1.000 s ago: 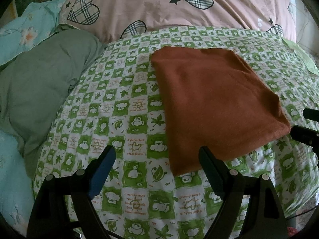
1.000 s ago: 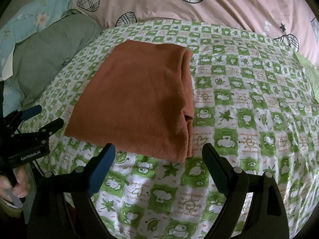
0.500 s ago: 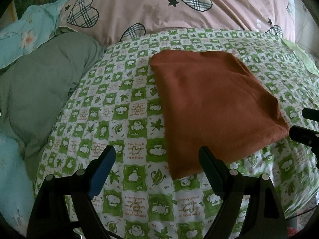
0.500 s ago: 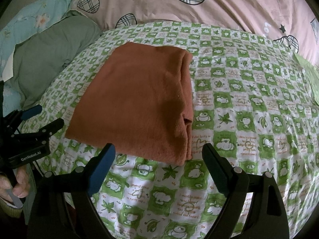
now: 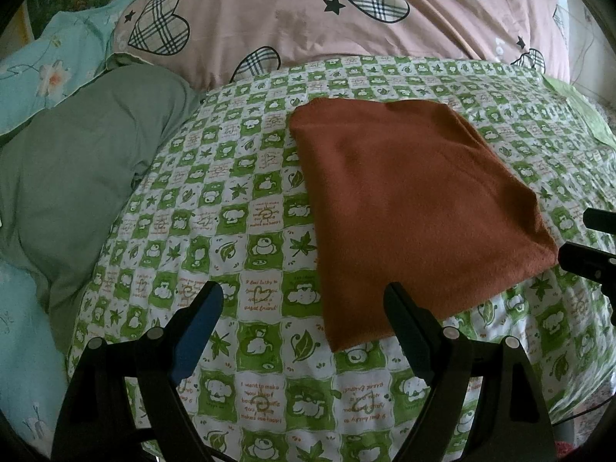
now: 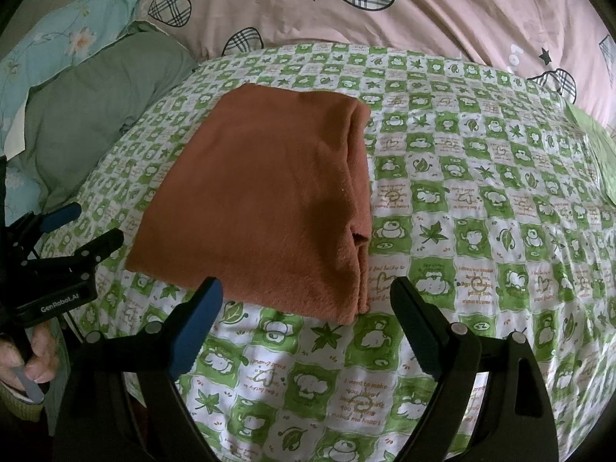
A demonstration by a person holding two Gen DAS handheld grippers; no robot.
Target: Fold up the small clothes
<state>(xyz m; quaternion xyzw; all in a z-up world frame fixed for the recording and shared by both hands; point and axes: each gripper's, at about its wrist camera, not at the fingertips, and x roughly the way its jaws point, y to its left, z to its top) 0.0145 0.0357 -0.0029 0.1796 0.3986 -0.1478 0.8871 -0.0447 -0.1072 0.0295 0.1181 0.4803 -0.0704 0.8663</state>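
A rust-orange cloth [image 5: 408, 200] lies folded into a flat rectangle on the green-and-white checked bed sheet [image 5: 246, 200]; it also shows in the right wrist view [image 6: 269, 200], with its layered folded edge on its right side. My left gripper [image 5: 304, 315] is open and empty, just short of the cloth's near left corner. My right gripper [image 6: 308, 308] is open and empty, just short of the cloth's near right corner. Neither gripper touches the cloth.
A pink pillow with plaid hearts [image 5: 327, 15] lies behind the cloth. A grey-green pillow [image 5: 77, 161] and light blue floral bedding [image 5: 50, 65] lie to the left. The left gripper and the hand holding it show in the right wrist view [image 6: 61, 254].
Both grippers have drawn back slightly toward the near edge of the bed. The cloth has not moved.
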